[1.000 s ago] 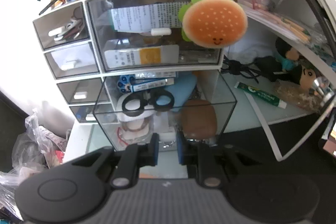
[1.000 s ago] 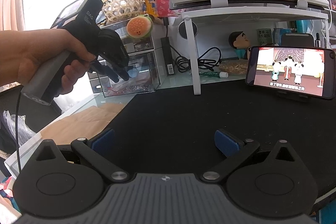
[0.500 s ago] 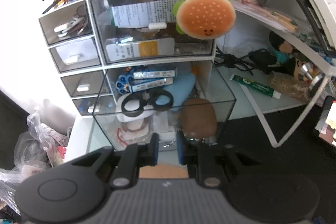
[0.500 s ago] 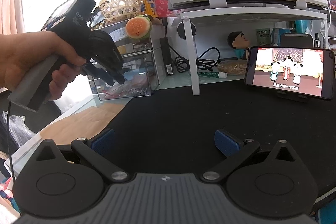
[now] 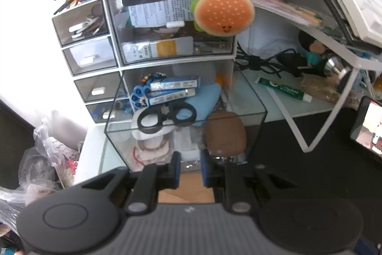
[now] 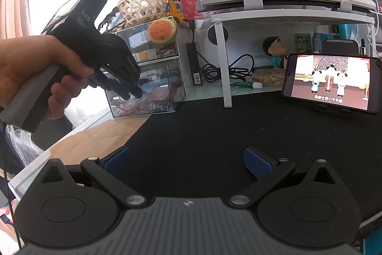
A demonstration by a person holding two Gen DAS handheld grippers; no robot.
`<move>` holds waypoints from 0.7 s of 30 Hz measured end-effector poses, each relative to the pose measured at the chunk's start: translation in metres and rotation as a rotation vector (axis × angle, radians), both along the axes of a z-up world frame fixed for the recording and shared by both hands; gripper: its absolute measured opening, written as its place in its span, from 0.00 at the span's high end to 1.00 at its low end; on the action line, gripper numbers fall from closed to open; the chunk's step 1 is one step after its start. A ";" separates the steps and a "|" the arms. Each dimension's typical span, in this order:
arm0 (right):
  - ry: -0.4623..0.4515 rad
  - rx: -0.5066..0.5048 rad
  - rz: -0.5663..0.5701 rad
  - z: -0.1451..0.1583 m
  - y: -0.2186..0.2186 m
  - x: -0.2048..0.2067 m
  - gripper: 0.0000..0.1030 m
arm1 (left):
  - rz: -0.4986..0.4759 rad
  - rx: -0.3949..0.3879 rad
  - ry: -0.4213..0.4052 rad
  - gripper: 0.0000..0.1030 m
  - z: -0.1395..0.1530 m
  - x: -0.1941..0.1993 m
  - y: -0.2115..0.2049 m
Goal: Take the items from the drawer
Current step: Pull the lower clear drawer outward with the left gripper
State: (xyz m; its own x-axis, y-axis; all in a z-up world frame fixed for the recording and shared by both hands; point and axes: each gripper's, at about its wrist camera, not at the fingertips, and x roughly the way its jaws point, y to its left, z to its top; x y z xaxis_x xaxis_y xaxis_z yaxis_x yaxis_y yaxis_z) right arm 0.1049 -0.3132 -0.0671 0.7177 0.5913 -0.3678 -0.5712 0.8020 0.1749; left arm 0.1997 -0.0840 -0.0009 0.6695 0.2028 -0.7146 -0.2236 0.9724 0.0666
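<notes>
Left tongs are pinching narrowly on the clear drawer's front handle; right tongs are idling wide over the desk. Judging risk: the drawer is overhanging the organizer, so more pull could be tipping it, spilling the scissors.

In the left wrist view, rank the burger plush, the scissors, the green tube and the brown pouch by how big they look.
1. Burger plush
2. Scissors and green tube: similar span, too close to rank.
3. Brown pouch, though it lies nearest the camera.
</notes>
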 end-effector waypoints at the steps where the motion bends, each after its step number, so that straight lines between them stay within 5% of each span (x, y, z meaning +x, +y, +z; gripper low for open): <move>1: 0.001 -0.001 0.001 0.000 0.000 0.000 0.00 | -0.001 -0.002 0.000 0.82 0.000 -0.002 0.000; 21: 0.002 -0.004 0.010 0.001 0.001 -0.002 0.00 | -0.016 -0.016 0.001 0.82 0.001 -0.028 -0.004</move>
